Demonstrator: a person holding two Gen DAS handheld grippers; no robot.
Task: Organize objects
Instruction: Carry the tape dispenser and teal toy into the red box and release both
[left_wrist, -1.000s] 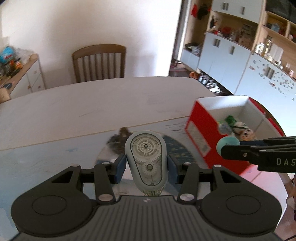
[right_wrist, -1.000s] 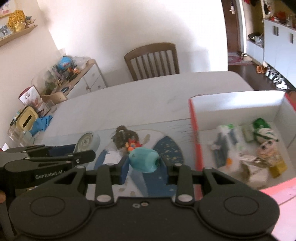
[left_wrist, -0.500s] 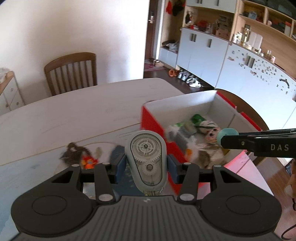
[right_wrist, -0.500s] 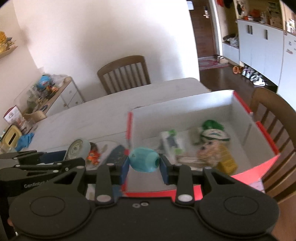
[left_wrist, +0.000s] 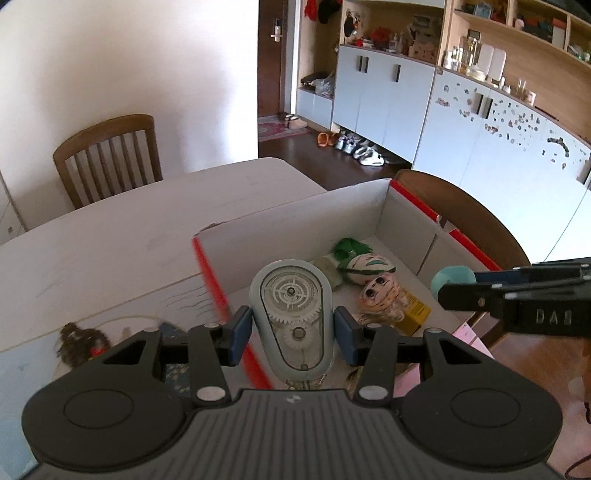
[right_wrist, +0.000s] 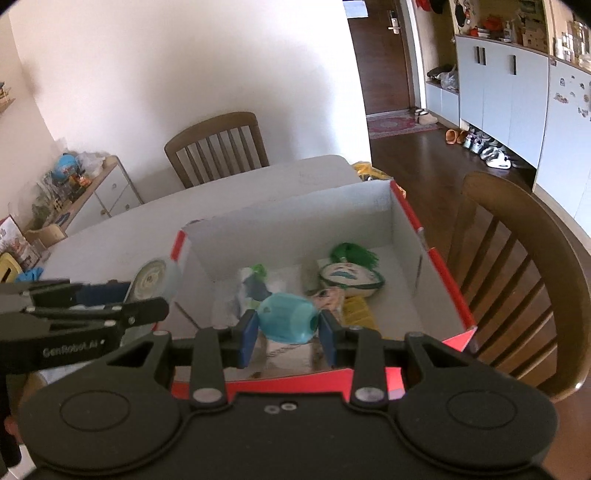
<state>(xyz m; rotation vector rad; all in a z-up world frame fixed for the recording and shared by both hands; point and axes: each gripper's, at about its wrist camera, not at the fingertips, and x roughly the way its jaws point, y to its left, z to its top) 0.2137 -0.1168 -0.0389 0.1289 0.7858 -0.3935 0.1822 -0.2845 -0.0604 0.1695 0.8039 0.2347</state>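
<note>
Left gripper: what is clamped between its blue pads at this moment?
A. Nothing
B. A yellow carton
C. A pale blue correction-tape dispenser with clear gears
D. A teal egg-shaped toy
C: in the left wrist view the left gripper has its pads pressed on both sides of the correction-tape dispenser, whose white gears show through a clear window; the teal toy sits in the right gripper.

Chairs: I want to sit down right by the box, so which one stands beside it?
The near chair, at the box's red-edged side; the other chair stands across the table.
</note>
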